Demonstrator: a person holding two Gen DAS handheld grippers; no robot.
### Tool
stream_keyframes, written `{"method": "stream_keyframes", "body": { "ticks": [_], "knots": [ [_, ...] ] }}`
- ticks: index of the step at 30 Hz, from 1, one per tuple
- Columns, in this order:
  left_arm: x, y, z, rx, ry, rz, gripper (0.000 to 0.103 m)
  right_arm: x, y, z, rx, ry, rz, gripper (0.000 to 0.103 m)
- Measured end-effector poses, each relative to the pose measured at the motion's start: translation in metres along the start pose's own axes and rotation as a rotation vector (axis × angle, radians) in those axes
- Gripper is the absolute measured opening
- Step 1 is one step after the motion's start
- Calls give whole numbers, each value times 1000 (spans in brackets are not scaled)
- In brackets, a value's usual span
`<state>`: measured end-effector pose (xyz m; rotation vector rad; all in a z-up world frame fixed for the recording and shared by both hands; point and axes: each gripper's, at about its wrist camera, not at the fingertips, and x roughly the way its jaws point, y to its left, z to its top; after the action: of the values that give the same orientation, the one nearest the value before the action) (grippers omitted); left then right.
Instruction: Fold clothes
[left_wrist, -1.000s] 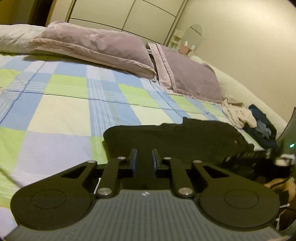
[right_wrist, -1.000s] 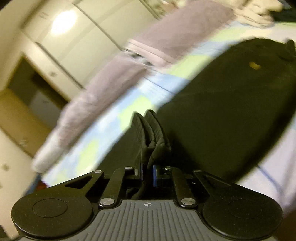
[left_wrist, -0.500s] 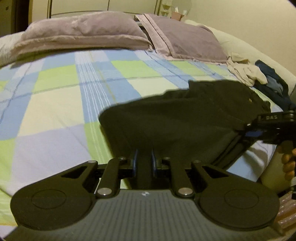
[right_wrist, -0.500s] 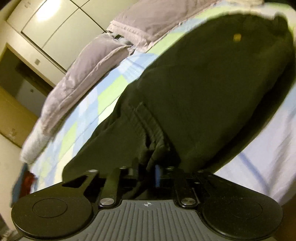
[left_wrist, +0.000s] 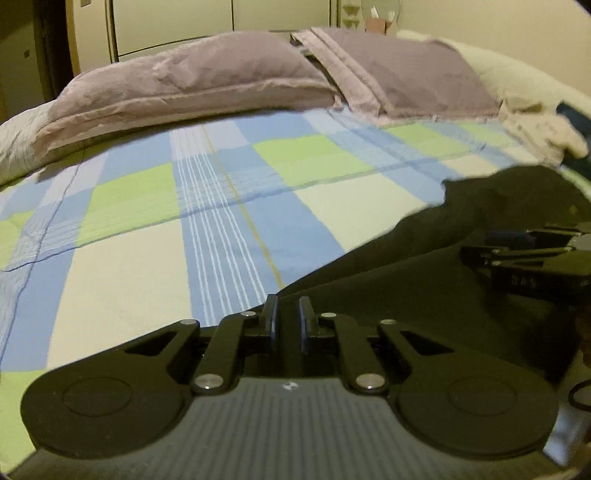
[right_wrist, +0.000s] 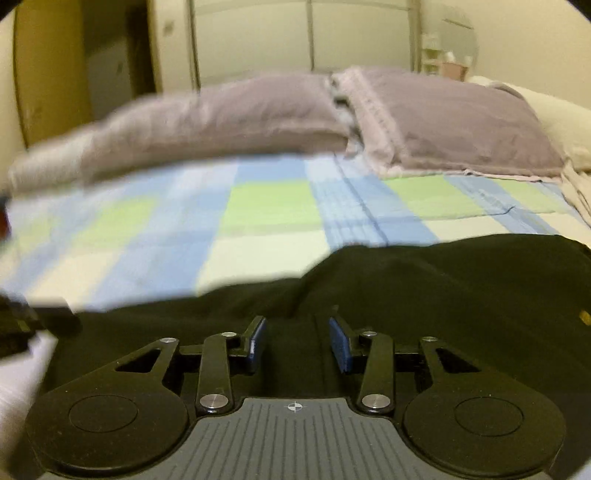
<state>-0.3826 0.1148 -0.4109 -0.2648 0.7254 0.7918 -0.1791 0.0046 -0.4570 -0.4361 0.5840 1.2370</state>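
**Grippers over one dark garment on the bed**

Left gripper (left_wrist: 287, 319) first: we see its two blue-padded fingers drawn close together, with dark cloth filling the narrow slot between them, so we read it as clenched on the black garment (left_wrist: 424, 295). Our right gripper (right_wrist: 297, 345) is released; its two fingers stand well apart, and the cloth lies below and between them without being pinched. In the left wrist view the right gripper (left_wrist: 532, 258) also shows from the side, over the far right part of the cloth, though its jaws cannot be judged from there.

We count one black garment, spread across the near edge of the bed (left_wrist: 129, 229), lying on the checked sheet of blue, green and pale squares. From the right wrist view the garment (right_wrist: 443, 280) fills the lower half of the frame, with one small yellow mark near its right edge.

At the head of the bed we count two mauve pillows (left_wrist: 192, 85), side by side and touching at their inner corners. One pale cream garment (left_wrist: 543, 129) lies crumpled on the right side of the bed, just beside a dark blue item (left_wrist: 576, 118) that the frame edge cuts off. Behind the pillows stands a pale wardrobe (right_wrist: 258, 37) with several door panels. The left half of the right wrist view is blurred.
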Motion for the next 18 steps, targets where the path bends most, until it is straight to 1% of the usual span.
{"method": "stream_keyframes", "body": {
  "ticks": [3, 5, 6, 10, 12, 13, 15, 16, 17, 18],
  "knots": [
    [6, -10, -6, 62, -21, 33, 7, 9, -2, -11, -59, -25, -16, 40],
    [8, -8, -5, 49, -18, 28, 7, -1, -11, -9, -34, -23, -10, 40],
    [5, -5, -4, 30, -17, 21, 7, -7, -16, -8, -15, -19, -6, 40],
    [-33, 14, 2, -121, -26, -33, 6, -31, -36, -1, 63, -4, 12, 40],
    [-58, 12, -3, -138, -53, -73, 6, -49, -44, 0, 93, -6, 28, 40],
    [-68, 8, -8, -126, -52, -83, 6, -64, -46, -2, 100, -18, 43, 40],
    [-78, -4, -18, -91, -34, -99, 6, -88, -47, -7, 99, -31, 68, 40],
    [-77, -9, -24, -78, -9, -107, 6, -94, -44, -12, 83, -26, 74, 40],
    [-74, -15, -31, -66, 20, -105, 6, -92, -41, -19, 69, 0, 67, 40],
    [-66, -20, -39, -59, 57, -86, 6, -87, -38, -27, 57, 38, 53, 40]
  ]
}}
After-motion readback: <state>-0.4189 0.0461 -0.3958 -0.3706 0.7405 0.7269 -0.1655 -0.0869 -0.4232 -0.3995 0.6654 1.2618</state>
